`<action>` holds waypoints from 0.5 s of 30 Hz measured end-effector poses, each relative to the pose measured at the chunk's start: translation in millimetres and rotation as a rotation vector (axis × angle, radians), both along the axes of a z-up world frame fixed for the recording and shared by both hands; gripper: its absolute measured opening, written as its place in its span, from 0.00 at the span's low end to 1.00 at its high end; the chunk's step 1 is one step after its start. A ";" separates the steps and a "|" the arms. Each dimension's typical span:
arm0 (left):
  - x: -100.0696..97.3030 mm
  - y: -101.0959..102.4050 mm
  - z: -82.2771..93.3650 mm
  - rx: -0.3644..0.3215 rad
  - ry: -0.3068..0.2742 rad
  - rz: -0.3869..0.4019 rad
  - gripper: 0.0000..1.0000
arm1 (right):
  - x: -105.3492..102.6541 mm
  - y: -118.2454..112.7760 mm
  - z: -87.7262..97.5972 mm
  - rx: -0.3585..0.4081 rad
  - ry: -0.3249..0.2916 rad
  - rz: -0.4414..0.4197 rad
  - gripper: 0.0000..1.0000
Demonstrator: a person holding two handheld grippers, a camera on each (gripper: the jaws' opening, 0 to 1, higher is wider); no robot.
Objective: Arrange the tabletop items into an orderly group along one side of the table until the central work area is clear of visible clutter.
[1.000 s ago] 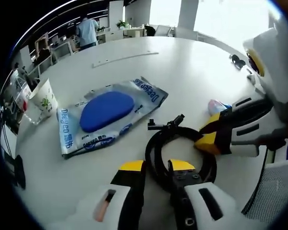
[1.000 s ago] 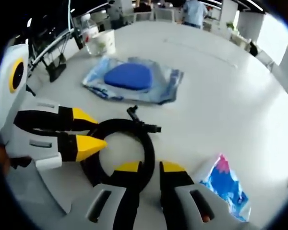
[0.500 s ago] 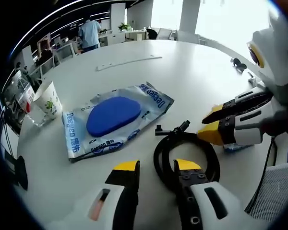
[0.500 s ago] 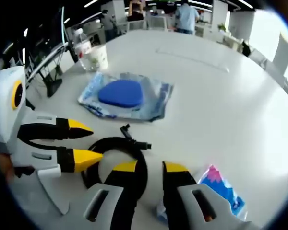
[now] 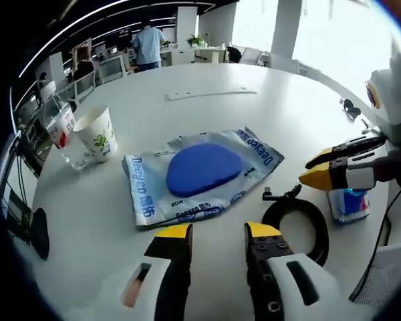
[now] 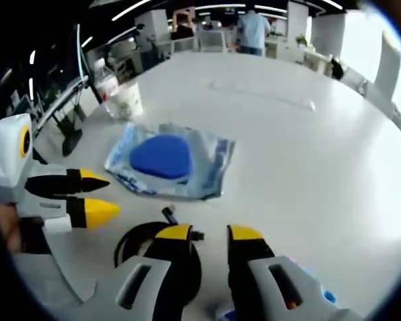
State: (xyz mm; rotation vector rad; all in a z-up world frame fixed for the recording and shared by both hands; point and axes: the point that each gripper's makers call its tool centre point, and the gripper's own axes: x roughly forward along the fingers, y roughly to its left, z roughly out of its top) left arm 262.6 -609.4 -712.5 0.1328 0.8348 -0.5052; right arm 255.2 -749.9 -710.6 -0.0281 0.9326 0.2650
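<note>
Hovering over the white desk, both tongs, left and right, stand half open and hold nothing. The coiled black cable lies near the edge beside the blue packet. A careless grab may uncoil it or push the small pouch off.

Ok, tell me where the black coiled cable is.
In the left gripper view, the black coiled cable lies on the white table, right of the clear packet holding a blue pad.
</note>
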 end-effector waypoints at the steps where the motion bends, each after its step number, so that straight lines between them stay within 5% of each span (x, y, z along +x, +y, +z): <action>1: 2.2 3.2 0.6 0.003 -0.004 0.008 0.32 | 1.5 0.7 -0.1 0.001 0.001 0.001 0.18; 15: 29.2 35.8 7.1 0.005 -0.033 0.080 0.32 | 22.4 4.1 2.6 -0.003 -0.007 -0.002 0.18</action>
